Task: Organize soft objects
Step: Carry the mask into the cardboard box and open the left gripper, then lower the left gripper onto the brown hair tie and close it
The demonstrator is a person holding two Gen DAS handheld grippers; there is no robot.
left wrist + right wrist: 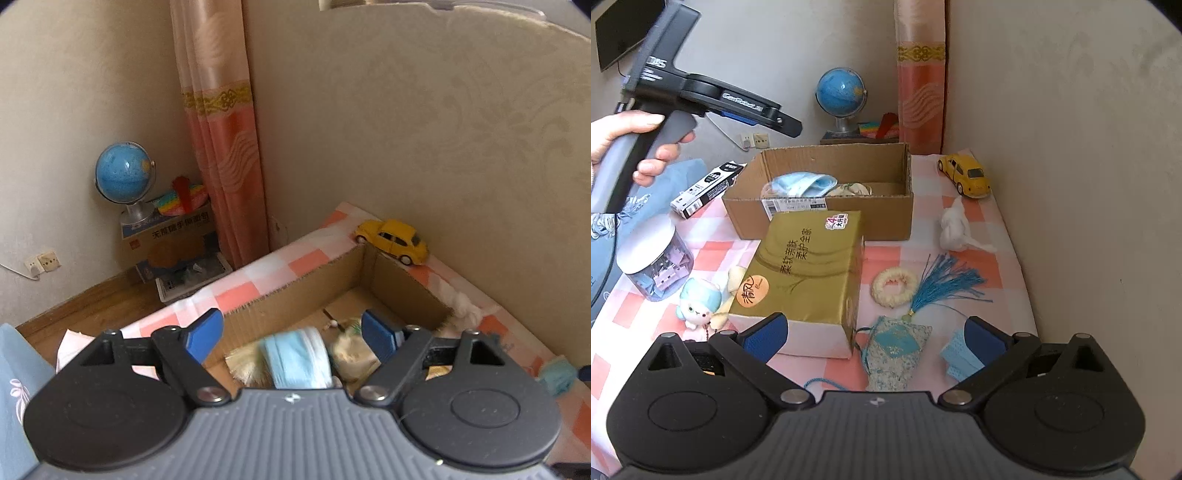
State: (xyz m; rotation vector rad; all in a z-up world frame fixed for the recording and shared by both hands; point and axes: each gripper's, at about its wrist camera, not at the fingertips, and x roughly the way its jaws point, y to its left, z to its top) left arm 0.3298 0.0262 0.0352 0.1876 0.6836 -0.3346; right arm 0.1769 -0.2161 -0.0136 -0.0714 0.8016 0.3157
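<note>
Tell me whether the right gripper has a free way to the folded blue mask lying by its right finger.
Probably yes. The right gripper stands open and empty, and the folded blue mask lies flat on the checked cloth just beside one fingertip, nothing over it. The sachet sits apart.

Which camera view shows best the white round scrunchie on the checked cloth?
The right wrist view shows it best: the white scrunchie lies whole and sharp on the checked cloth, beside the blue tassel. The left wrist view looks into the cardboard box and does not show the scrunchie.
</note>
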